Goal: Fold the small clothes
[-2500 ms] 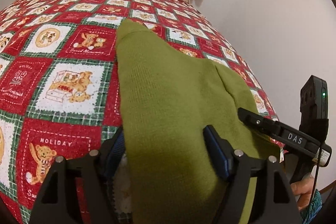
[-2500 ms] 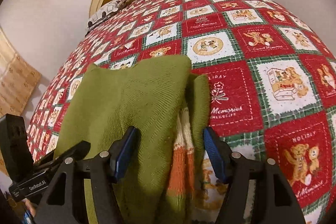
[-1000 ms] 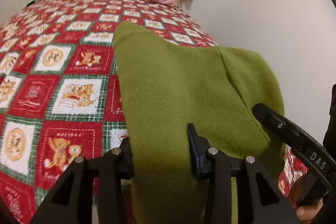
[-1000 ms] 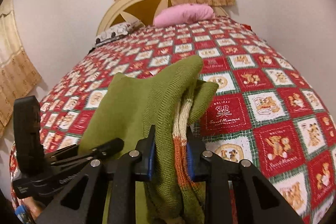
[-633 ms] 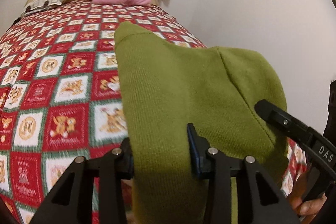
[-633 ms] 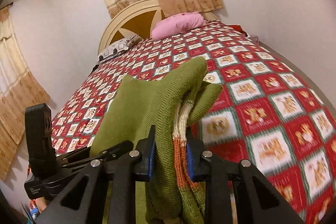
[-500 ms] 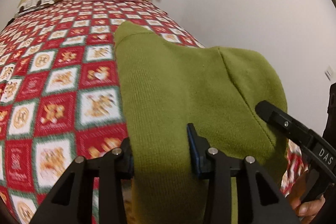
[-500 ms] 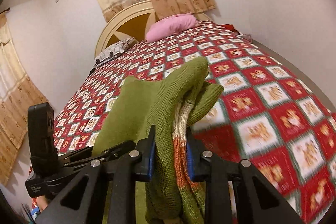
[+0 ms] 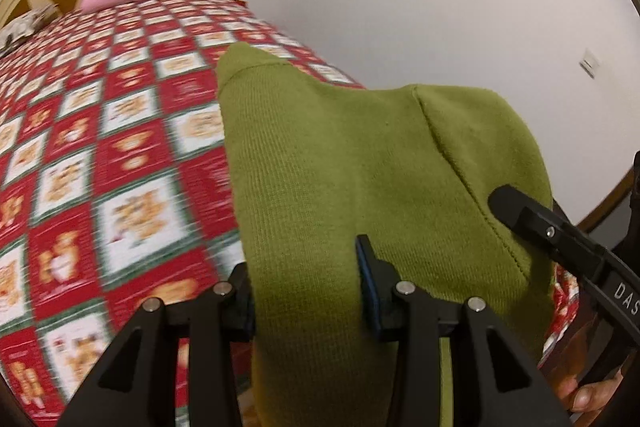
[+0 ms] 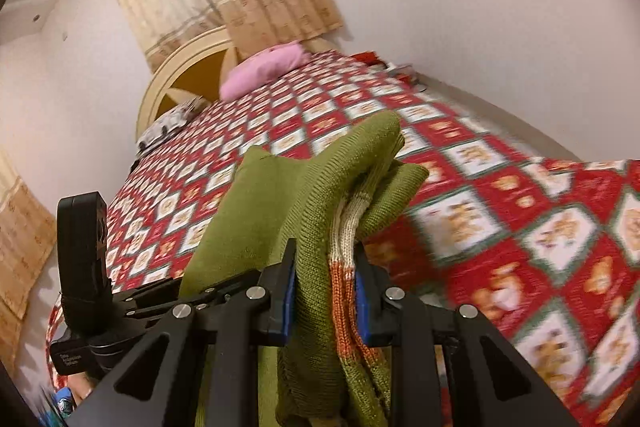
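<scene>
Both hand-held grippers are clamped on one garment: the right gripper [image 10: 325, 291] pinches a thick bunch of the green knitted sweater [image 10: 280, 211], its blue pads pressed against green knit on one side and a cream-and-orange striped band on the other, while the left gripper [image 9: 306, 287] grips a wider, flatter span of the same sweater [image 9: 360, 163], with the cloth draped over and hiding its left pad. The sweater hangs between the two tools, lifted clear of the patchwork bedspread [image 10: 500, 227] and held over the end of the bed farthest from the pink pillow [image 10: 264, 71]. The step in hand looks like carrying the lifted sweater to a place where it can be laid or folded over. To do that well, the two grips should travel together at one height, so the knit stays spread between them, and the free far edge should touch the bedspread first, toward the pink pillow, before the held edge is lowered. The loose knit will sag and stretch, so a slow lowering suits it better than a swing. Only the right wrist view shows the striped band, the layered folds inside the bunch and the left tool's body beside the sweater; only the left wrist view shows the broad plain face of the sweater with its seam, the right tool's finger against that face, and fingers of the person's hand [image 9: 588, 395] at the lower edge.
</scene>
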### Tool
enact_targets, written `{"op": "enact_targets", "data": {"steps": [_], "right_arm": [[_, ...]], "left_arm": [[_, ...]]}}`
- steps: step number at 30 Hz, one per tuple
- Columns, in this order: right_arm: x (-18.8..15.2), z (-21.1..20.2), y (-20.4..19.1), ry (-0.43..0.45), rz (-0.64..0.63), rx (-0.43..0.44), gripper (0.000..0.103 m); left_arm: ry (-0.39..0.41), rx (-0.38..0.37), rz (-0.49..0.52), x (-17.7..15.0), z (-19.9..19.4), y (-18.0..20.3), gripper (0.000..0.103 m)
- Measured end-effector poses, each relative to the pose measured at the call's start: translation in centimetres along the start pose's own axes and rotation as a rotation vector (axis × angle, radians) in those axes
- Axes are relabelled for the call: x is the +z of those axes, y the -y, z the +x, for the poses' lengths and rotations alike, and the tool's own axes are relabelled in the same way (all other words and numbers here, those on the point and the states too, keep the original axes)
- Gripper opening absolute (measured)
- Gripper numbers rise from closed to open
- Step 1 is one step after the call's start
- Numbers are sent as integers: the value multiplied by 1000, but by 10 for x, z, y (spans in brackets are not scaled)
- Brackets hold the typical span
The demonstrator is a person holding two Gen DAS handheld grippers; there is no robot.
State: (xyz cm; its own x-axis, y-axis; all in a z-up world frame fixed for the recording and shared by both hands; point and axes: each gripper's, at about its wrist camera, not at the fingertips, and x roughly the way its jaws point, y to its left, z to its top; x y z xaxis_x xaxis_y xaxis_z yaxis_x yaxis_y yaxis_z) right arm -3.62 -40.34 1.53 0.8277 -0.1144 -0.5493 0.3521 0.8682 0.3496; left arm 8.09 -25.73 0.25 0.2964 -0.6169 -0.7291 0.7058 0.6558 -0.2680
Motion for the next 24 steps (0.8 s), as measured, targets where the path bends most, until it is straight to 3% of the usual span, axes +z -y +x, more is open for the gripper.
{"op": "enact_targets", "data": {"steps": [6,12,15,21,23,24], "right_arm": [[20,-1,59,11,0,-108,24],[30,31,108,-23,1,-201,24],[31,50,124,-58,22,-223,24],[24,74,139,-120,0,-278,25],[25,72,144,-130,23,-262,28],[25,69,148,-128,46,-238,28]], "left_arm": [[-6,-24,42,17,39,43,41],[-24,33,42,30,86,66,41],[-23,46,27,32,91,66,43],[-34,63,32,29,97,67,60],[-29,81,28,27,91,63,77],[-19,70,20,26,84,59,78]]}}
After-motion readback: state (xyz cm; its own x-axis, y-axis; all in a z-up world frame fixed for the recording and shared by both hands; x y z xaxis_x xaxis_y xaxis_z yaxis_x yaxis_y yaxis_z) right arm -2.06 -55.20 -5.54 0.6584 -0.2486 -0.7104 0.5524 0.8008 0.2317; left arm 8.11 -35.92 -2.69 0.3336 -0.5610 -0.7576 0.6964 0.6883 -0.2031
